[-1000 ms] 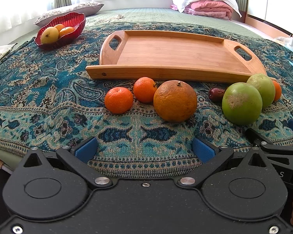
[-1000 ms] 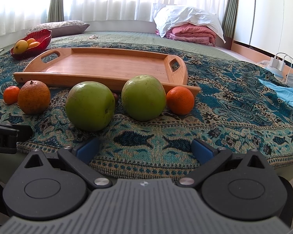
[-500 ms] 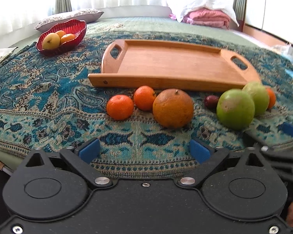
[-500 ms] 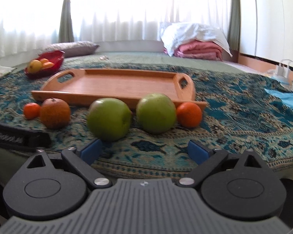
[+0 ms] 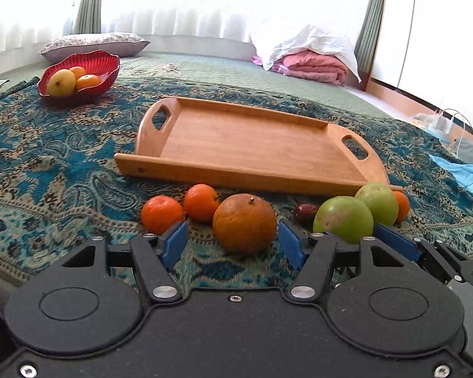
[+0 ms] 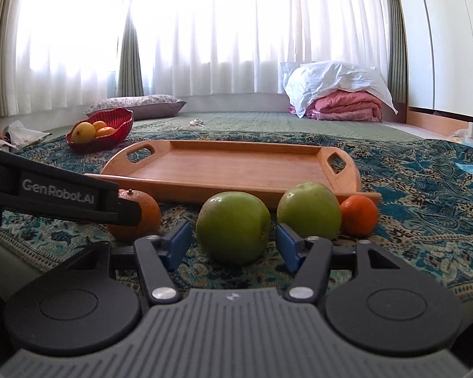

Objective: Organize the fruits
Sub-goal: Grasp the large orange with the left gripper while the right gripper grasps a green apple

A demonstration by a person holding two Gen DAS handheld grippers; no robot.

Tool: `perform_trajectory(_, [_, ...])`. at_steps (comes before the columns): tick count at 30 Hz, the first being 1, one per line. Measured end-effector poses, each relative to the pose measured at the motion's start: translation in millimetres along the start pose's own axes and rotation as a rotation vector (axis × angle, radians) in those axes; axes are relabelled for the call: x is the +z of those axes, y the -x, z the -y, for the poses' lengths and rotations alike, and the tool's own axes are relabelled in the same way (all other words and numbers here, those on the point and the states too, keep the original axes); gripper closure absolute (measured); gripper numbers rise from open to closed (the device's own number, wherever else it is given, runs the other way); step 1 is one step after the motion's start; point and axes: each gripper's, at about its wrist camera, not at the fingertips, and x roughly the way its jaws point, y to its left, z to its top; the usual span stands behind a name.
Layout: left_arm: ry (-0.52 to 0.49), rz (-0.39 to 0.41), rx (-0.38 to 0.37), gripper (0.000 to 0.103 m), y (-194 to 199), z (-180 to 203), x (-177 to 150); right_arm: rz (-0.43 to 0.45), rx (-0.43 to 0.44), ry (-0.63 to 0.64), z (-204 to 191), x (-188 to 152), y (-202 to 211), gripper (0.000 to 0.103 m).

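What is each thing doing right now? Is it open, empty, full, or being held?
left gripper: open, around the big orange, not touching
right gripper: open, around the near green apple
big orange: on the cloth
near green apple: on the cloth
wooden tray: empty
red bowl: holds fruit

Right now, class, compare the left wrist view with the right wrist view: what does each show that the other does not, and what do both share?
Only the left wrist view shows two small oranges left of the big orange, and a small dark red fruit.

Only the right wrist view shows the left gripper's side, lettered GenRobot.AI, and the tall curtains.

Both show the wooden tray, red bowl, big orange, two green apples, and open jaws: left gripper around the orange, right gripper around an apple.
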Motion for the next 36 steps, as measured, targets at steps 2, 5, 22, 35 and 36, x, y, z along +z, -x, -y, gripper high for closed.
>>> perform_trajectory(2, [0.006,0.003,-0.012,0.043,-4,-1,0,0.003,-0.001,0.004,-1,0,-3,0.035])
perform_trajectory(5, [0.018,0.016,-0.038,0.050,-7,-1,0,0.003,0.000,0.007,-3,-1,-8,0.035])
perform_trajectory(22, [0.074,-0.021,-0.071,0.053,-34,-8,-7,0.002,-0.036,0.009,-3,-5,-32,0.035])
perform_trajectory(35, [0.034,0.006,-0.057,0.053,-43,-3,-12,-0.008,-0.044,0.002,-6,-10,-44,0.036])
perform_trajectory(36, [0.032,0.009,-0.057,0.053,-42,-3,-13,-0.007,-0.045,0.005,-6,-11,-44,0.036])
